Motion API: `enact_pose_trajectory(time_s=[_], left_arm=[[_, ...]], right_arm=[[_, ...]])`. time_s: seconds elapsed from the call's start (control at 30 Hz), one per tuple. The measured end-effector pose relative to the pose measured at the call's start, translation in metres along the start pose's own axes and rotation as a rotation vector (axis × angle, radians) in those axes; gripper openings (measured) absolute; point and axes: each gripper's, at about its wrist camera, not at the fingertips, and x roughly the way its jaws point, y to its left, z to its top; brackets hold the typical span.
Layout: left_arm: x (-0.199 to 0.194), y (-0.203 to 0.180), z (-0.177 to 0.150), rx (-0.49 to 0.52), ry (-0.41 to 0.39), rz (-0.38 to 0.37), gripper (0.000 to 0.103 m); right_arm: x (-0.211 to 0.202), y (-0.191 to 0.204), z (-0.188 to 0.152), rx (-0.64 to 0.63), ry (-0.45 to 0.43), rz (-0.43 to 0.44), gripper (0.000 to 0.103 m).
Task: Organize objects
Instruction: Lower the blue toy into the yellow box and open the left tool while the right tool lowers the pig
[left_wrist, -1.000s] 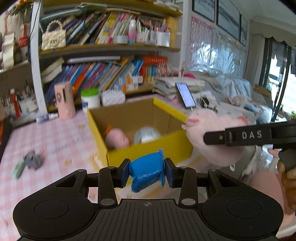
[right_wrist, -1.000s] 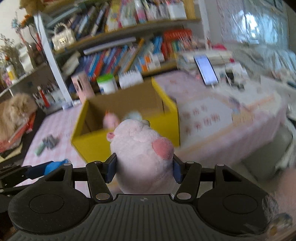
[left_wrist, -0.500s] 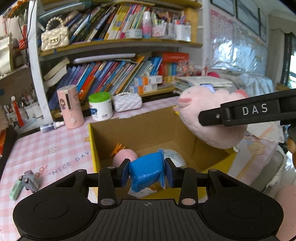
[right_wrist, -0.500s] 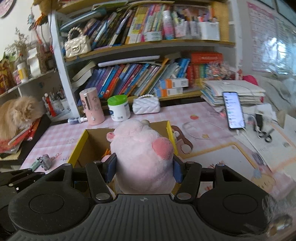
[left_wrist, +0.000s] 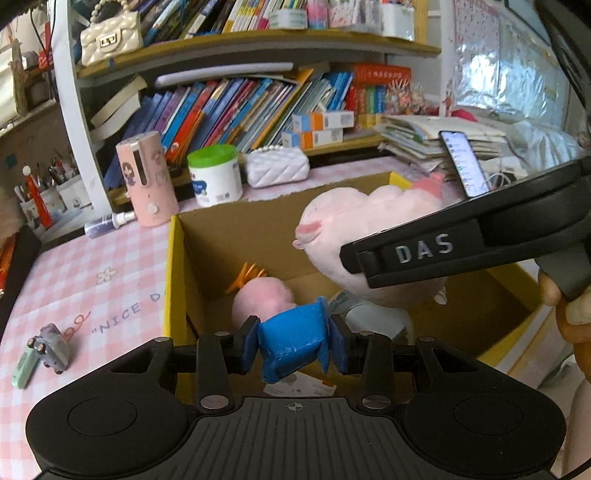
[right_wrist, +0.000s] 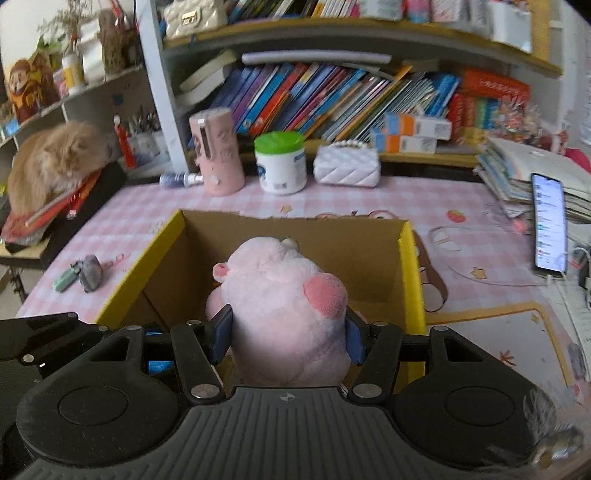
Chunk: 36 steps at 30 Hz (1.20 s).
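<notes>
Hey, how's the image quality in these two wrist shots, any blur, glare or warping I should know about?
Left wrist view: the shelves bow from fisheye warping, the window glares white, and the pink plush is slightly soft. Right wrist view: softer overall, the pink plush near the lens fuzzy, the phone screen bright, the corners dark.

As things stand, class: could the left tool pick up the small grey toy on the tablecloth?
Probably not yet: the left tool is shut on a blue toy over the box. The grey toy lies unobstructed.
</notes>
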Motion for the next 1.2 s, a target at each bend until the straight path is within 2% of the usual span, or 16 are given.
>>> enact_pose_trajectory(time_s=[0.1,0.4,0.63,0.7,0.83,0.9,0.97,1.0,1.1,1.2], left_arm=[[0.007,-0.001,0.000,0.000,0.018,0.011,0.039],[0.019,-0.006,0.001,0.005,0.053,0.019,0.041],[0.014,-0.008,0.002,0.018,0.040,0.018,0.047],[0.010,-0.009,0.002,0.024,0.029,0.030,0.057],[0.002,-0.009,0.001,0.029,0.011,0.049,0.066],[-0.002,-0.007,0.001,0.025,0.000,0.060,0.073],[-0.007,-0.005,0.001,0.020,-0.013,0.063,0.077],[-0.009,-0.005,0.001,0.017,-0.020,0.065,0.080],[-0.019,-0.004,-0.001,0.011,-0.049,0.065,0.086],[-0.029,-0.003,-0.003,0.006,-0.070,0.061,0.087]], right_arm=[[0.017,-0.001,0.005,-0.024,0.038,0.014,0.057],[0.041,0.003,0.020,-0.093,0.057,0.047,0.059],[0.057,0.005,0.027,-0.119,0.067,0.052,0.062],[0.060,0.006,0.028,-0.122,0.065,0.052,0.062],[0.063,0.010,0.029,-0.132,0.064,0.053,0.065],[0.060,0.011,0.030,-0.126,0.054,0.059,0.070],[0.054,0.011,0.031,-0.111,0.036,0.072,0.080],[0.050,0.011,0.031,-0.105,0.025,0.076,0.081],[0.038,0.013,0.030,-0.094,-0.001,0.065,0.083],[0.024,0.014,0.029,-0.070,-0.024,0.065,0.085]])
